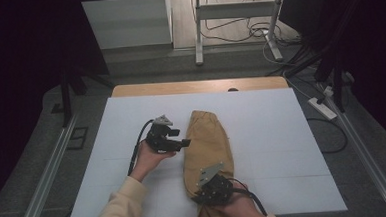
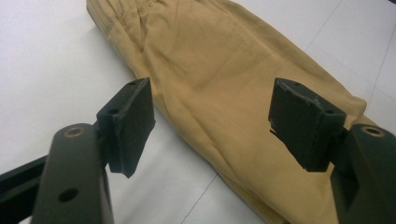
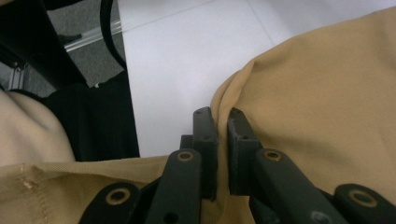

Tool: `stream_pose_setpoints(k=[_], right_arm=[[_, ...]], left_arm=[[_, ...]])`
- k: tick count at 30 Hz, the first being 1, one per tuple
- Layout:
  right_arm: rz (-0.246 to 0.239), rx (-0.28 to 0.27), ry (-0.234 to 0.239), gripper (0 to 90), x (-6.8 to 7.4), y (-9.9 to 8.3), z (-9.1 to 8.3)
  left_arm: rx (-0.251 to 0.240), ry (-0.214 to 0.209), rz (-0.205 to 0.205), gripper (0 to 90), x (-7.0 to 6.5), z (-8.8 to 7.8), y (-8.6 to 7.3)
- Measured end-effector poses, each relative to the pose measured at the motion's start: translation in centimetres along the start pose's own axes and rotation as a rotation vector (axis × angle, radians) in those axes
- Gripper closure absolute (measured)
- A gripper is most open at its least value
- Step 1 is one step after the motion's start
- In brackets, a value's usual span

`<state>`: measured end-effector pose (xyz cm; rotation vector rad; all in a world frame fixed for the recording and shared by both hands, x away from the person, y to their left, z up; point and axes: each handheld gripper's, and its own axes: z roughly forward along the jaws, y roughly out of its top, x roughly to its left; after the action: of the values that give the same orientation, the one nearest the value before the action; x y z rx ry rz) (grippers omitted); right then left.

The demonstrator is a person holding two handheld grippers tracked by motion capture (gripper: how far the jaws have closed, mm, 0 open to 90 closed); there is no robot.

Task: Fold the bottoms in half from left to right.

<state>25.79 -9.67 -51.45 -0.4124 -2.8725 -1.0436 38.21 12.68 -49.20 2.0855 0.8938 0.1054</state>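
A folded tan garment (image 1: 206, 143) with a gathered waistband at its far end lies lengthwise on the white board (image 1: 262, 130); its near end hangs over the front edge. My left gripper (image 1: 182, 142) hovers by the cloth's left edge. In the left gripper view the left gripper (image 2: 217, 123) stands open, its pads (image 2: 133, 119) wide apart above the tan garment (image 2: 219, 79) and not touching it. My right gripper (image 1: 206, 192) sits on the garment's near part. The right gripper (image 3: 223, 140) is shut on a raised fold of the tan garment (image 3: 317, 93).
The white board covers a wooden table (image 1: 200, 86). Metal rails (image 1: 47, 178) run along both sides on the grey floor. A power strip (image 1: 321, 108) and cables lie at the right; a stand's legs (image 1: 197, 33) rise behind the table. A cream sleeve (image 3: 28, 130) is close to the right gripper.
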Motion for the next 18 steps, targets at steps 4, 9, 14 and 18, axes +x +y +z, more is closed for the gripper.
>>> stream_pose_setpoints(k=[4,9,14,18], right_arm=[[-0.006,0.01,0.01,83.7,0.1,-0.1,-0.2],[-0.009,0.0,0.016,77.2,0.0,-0.2,-0.2],[-0.01,-0.075,-0.008,51.8,0.0,0.2,-0.8],[0.015,-0.144,-0.039,47.0,-0.9,0.7,-2.0]], left_arm=[[0.002,0.001,0.003,30.8,0.0,-0.1,0.0],[0.0,0.002,0.002,30.8,0.0,-0.1,0.0],[-0.003,0.002,0.0,30.7,0.1,-0.1,0.0],[-0.003,-0.001,0.0,30.6,0.1,-0.1,0.0]])
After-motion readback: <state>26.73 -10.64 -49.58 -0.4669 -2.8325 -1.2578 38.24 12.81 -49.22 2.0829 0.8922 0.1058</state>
